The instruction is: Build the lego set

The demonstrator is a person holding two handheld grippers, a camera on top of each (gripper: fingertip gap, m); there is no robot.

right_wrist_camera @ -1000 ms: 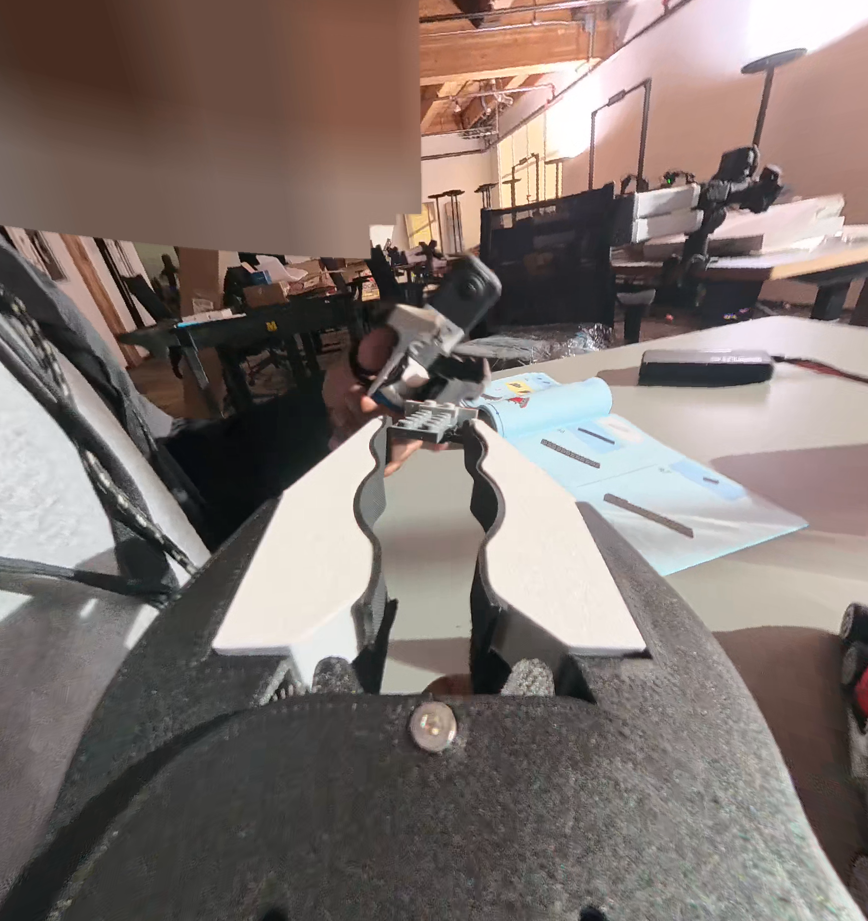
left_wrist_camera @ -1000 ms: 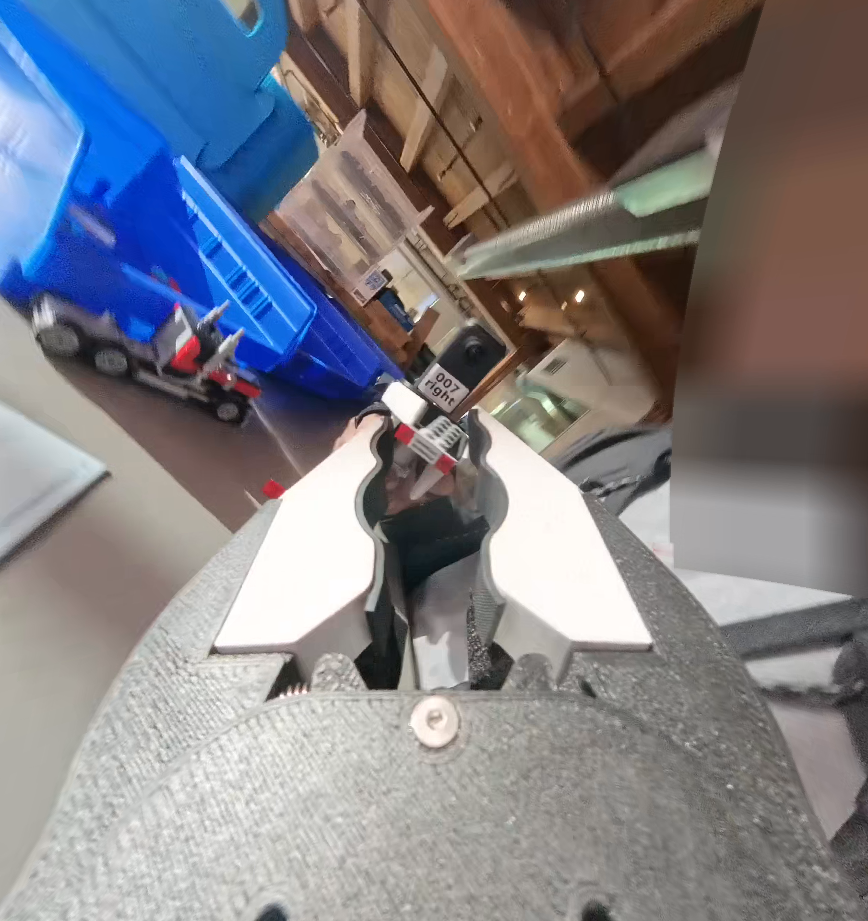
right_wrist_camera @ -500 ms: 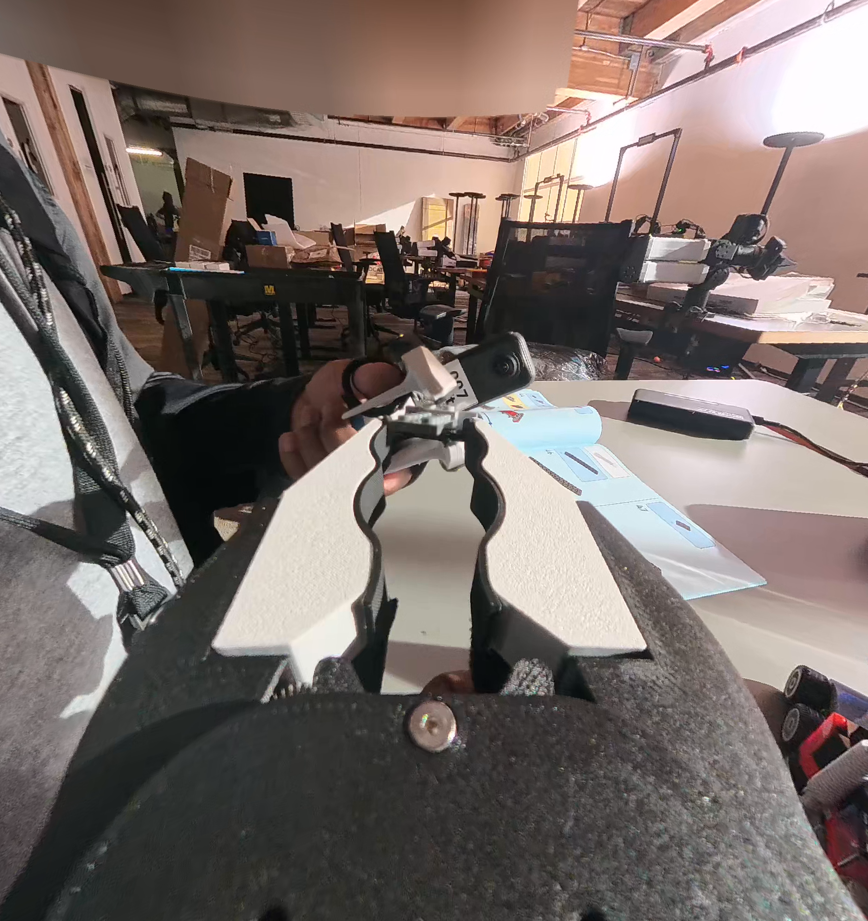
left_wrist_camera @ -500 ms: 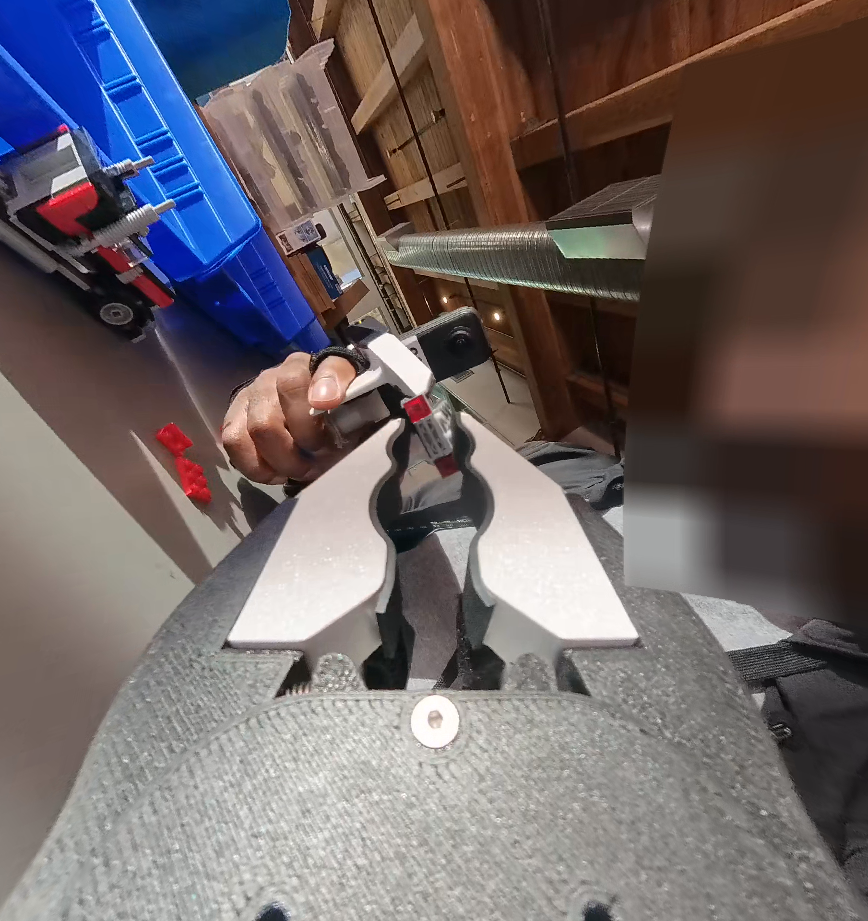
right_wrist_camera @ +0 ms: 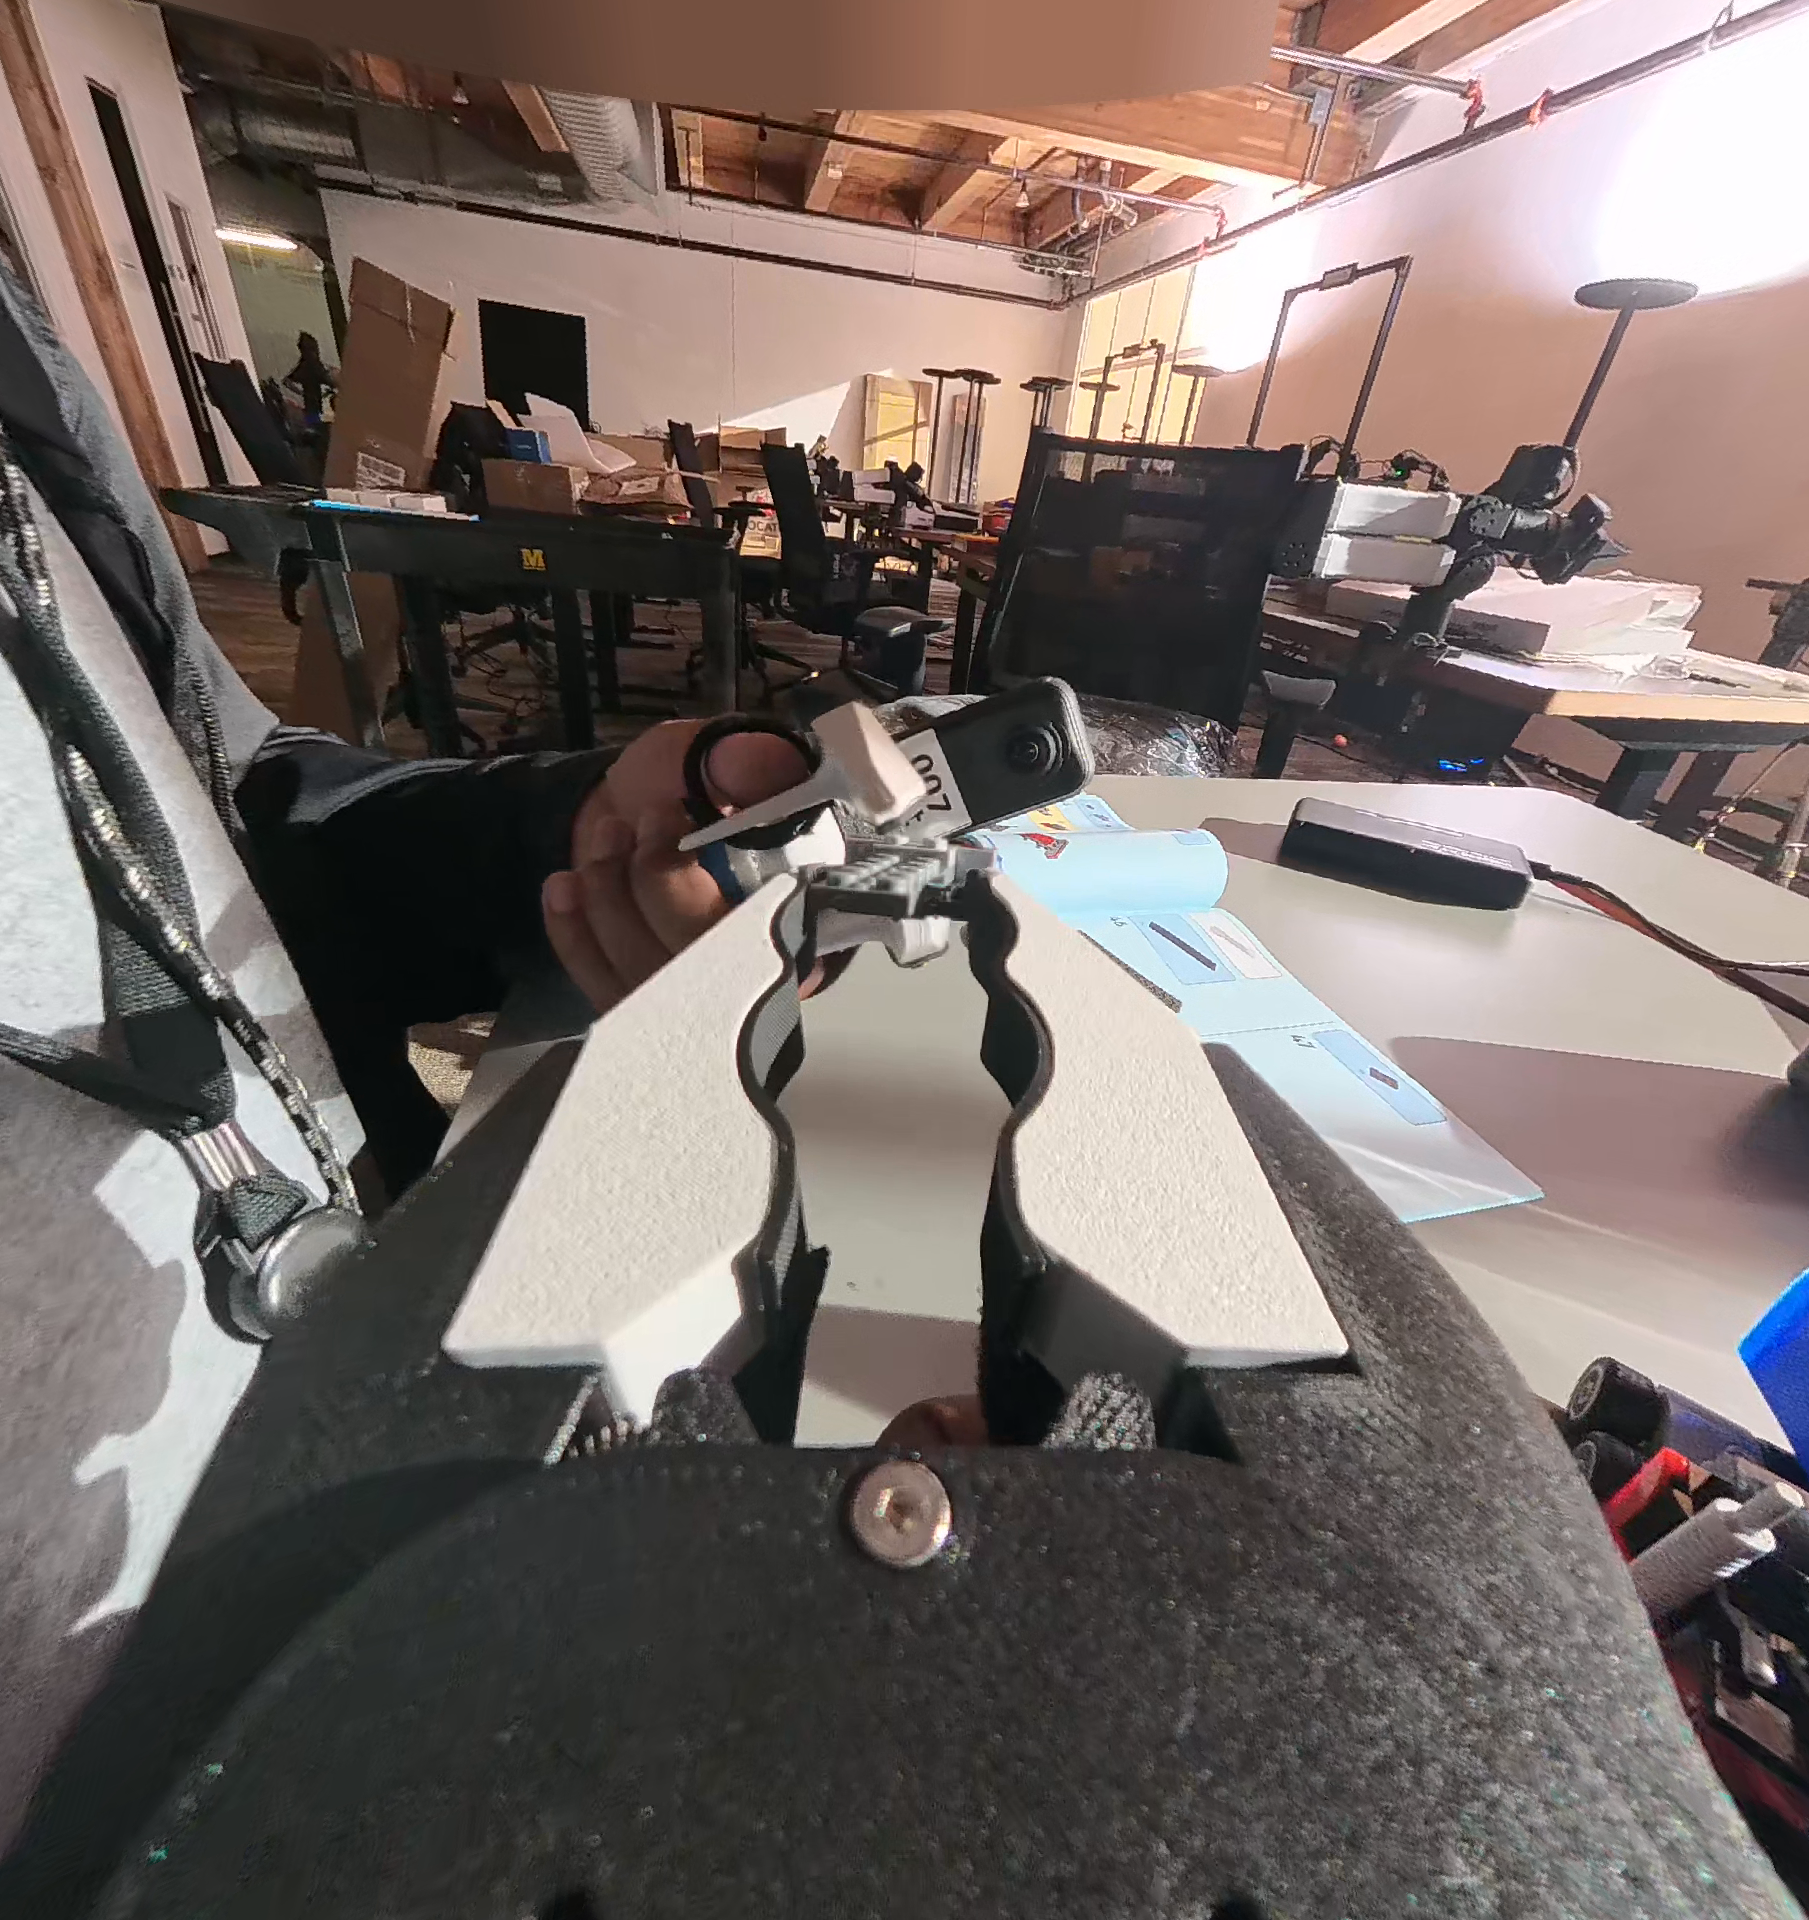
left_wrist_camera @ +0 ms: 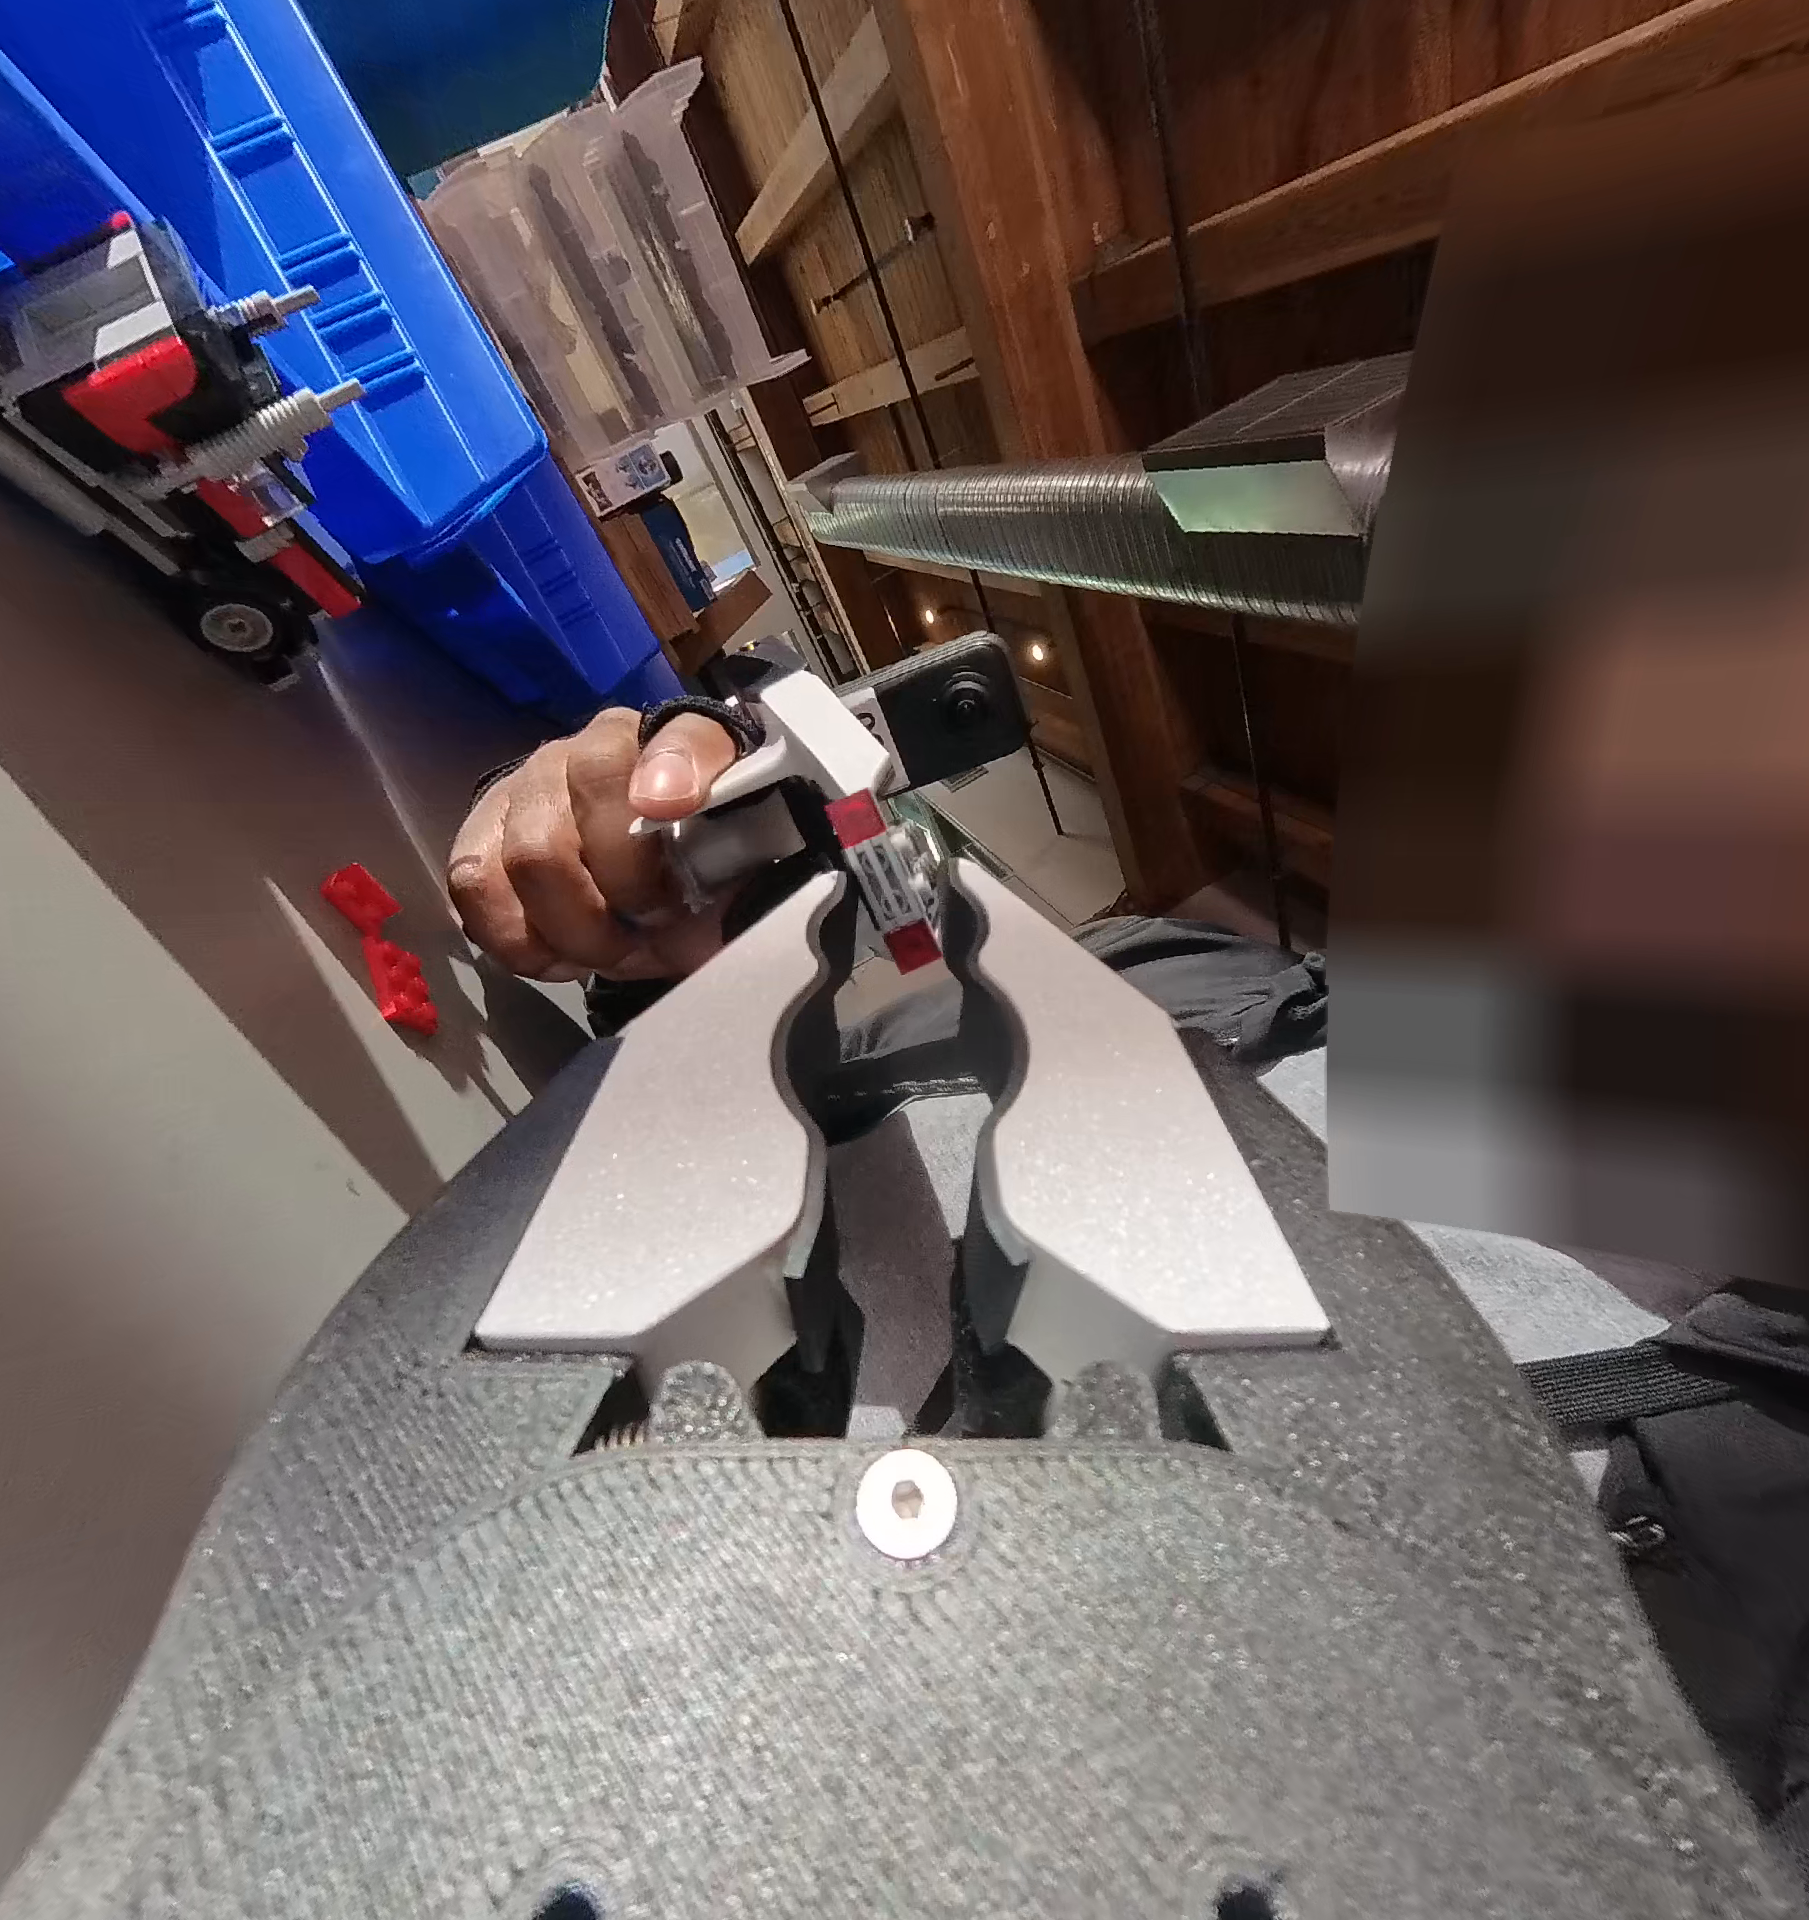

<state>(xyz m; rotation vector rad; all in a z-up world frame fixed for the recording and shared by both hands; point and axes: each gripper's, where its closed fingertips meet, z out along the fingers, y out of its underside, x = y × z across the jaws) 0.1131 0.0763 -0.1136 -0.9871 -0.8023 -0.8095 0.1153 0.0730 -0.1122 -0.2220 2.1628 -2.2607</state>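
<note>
Left gripper [left_wrist_camera: 895, 904] tilted further upward, both jaws pinching grey-red lego piece [left_wrist_camera: 892, 894]

The small brick assembly [left_wrist_camera: 895, 902] is sitting between the fingertips of both grippers, held above the table [right_wrist_camera: 1565, 997] — the booklet [right_wrist_camera: 1284, 997] is lying beyond it, the truck model [left_wrist_camera: 167, 436] standing before the bins [left_wrist_camera: 380, 343].

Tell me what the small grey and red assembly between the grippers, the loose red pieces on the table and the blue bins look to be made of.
Grey and red assembly: hard moulded plastic, semi-gloss; studs show on top in the right wrist view.
Loose red pieces: likely the same plastic, glossy, with studded faces and crisp edges.
Blue bins: rigid moulded plastic by their ribs and smooth sheen.
</note>
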